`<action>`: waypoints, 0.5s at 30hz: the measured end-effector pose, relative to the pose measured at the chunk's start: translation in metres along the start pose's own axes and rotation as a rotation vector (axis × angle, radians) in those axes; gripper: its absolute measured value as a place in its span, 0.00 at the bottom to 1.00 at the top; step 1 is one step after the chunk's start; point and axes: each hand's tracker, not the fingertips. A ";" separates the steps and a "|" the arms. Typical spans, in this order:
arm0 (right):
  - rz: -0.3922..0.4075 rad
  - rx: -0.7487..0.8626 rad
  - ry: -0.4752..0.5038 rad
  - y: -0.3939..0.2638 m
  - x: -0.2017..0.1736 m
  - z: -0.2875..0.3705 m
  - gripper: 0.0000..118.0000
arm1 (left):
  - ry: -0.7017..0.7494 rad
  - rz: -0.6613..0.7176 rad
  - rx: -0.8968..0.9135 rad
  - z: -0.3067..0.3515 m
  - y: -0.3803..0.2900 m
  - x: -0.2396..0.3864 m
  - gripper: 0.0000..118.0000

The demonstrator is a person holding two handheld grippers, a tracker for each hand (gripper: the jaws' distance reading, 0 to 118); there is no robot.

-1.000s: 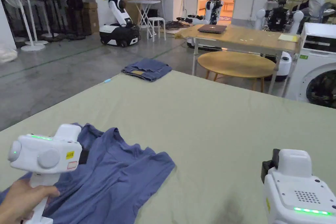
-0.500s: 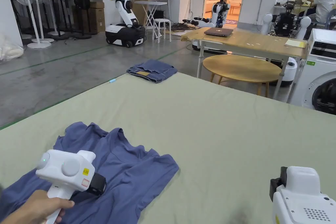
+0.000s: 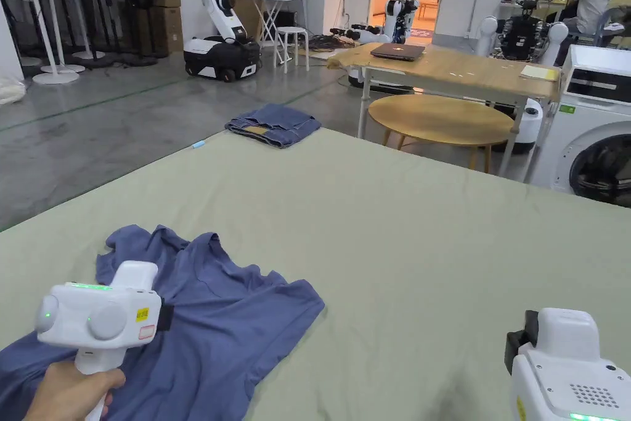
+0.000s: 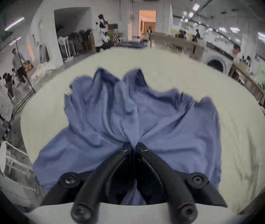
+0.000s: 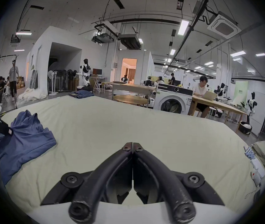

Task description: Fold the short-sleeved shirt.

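Note:
A crumpled blue short-sleeved shirt [image 3: 234,323] lies at the near left of the pale green work surface [image 3: 400,225]. In the left gripper view the shirt [image 4: 144,117] spreads out ahead, and my left gripper [image 4: 133,145] is shut on a bunched pinch of its cloth. From the head view the left gripper's white body [image 3: 101,317], held by a hand, hovers over the shirt's left part. My right gripper [image 5: 132,145] is shut with nothing in it, above bare surface to the right of the shirt [image 5: 23,140]. Its white body [image 3: 564,367] shows at the lower right.
Folded blue jeans [image 3: 274,124] lie at the far edge of the surface. Beyond stand a round wooden table [image 3: 440,119], a long wooden table [image 3: 456,71] with a laptop, a washing machine [image 3: 591,126], fans and a white robot [image 3: 219,15]. People sit farther back.
The left gripper dipped onto the shirt, then rose and shifted left with the cloth pinched. The right gripper stayed low at the right. The head camera swayed.

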 end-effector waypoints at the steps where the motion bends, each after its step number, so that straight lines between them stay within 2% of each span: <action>1: 0.000 0.000 -0.003 0.000 0.001 0.001 0.00 | 0.008 0.003 0.033 0.009 0.008 0.002 0.00; 5: -0.010 0.004 -0.013 0.002 0.009 0.004 0.00 | -0.044 0.059 0.145 0.049 0.038 0.014 0.00; 10: -0.039 0.019 -0.038 0.009 0.024 0.009 0.00 | -0.105 -0.002 0.322 0.115 0.094 0.058 0.00; 15: -0.055 0.041 -0.069 0.017 0.044 0.017 0.00 | -0.210 -0.102 0.397 0.155 0.145 0.120 0.00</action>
